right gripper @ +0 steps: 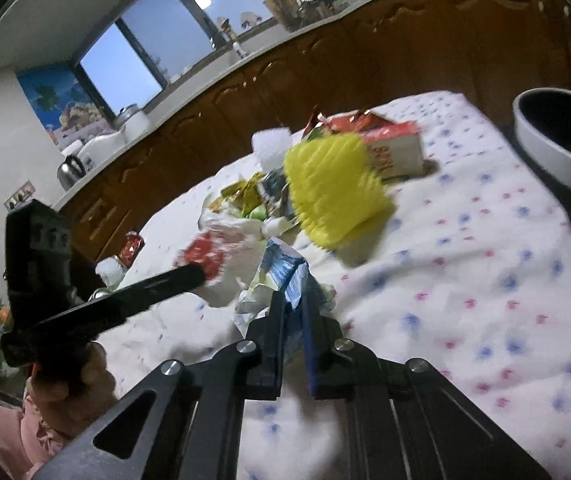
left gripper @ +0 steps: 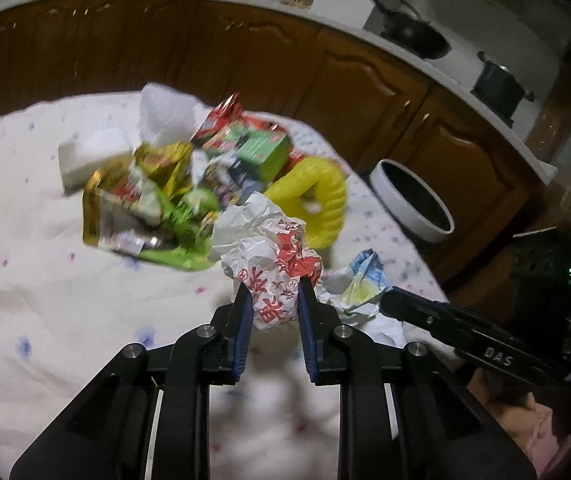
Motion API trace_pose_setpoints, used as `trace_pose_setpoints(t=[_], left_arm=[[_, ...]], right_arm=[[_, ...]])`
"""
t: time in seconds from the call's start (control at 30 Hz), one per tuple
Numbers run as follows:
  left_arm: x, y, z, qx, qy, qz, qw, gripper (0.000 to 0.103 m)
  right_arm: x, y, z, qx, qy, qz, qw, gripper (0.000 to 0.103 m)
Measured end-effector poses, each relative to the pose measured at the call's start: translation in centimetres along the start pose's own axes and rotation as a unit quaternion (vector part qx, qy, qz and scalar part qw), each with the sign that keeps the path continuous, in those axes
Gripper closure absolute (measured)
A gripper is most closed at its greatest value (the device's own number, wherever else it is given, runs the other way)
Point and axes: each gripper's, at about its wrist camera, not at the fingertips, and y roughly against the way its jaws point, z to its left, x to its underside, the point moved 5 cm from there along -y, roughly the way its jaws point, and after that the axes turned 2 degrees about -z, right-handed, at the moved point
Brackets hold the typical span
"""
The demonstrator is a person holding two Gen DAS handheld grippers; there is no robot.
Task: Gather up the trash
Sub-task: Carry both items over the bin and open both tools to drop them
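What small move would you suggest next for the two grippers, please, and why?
Probably lift both and carry them toward the white round bin: the left gripper is clamped on the crumpled white paper with red print, the right gripper on the crumpled blue-and-white wrapper.

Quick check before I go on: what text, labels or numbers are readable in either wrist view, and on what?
"DAS": white letters on the right gripper arm, left wrist view.
Red characters on the crumpled white wrapper in the left gripper: not legible.
Red lettering on the red-and-white carton: blurred.
Snack packets: blurred.
No other text is readable.
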Motion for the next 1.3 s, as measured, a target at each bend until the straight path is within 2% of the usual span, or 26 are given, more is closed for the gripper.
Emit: trace_pose_setpoints(t=[0.3,0.6,0.83,1.0,1.3], left_arm=[[-2.1,-0.4,-5.6,0.042,-0.059,-0.011,0.9973,0.083],[-3.4,-4.8,-10.3,0.066,-0.092,0.01,0.9935,0.083],[-4.7,-8.2,-13.5,0.063,-0.125,0.033,0.9896,0.083],[-6.5,-10.6,-16.4,0.071,-0.147,0.041,0.9857,0.083],[-10.6,-17.3,-21.7,0.078,-0.177,0.076,0.9781,0.083]], right_arm=[[-2.3,5.6,-3.7,0.043,-0.025,-0.064,0.997,0.095],[-5.0,9.9,-8.9,0.102,-0.047,-0.117,0.987,0.095],[-7.5,12.4,-12.5,0.145,-0.056,-0.151,0.976,0.095],[-9.6,12.8,-14.9,0.18,-0.05,-0.156,0.97,0.095],[-12.9,11.9,-20.6,0.22,-0.066,-0.127,0.965,0.095]])
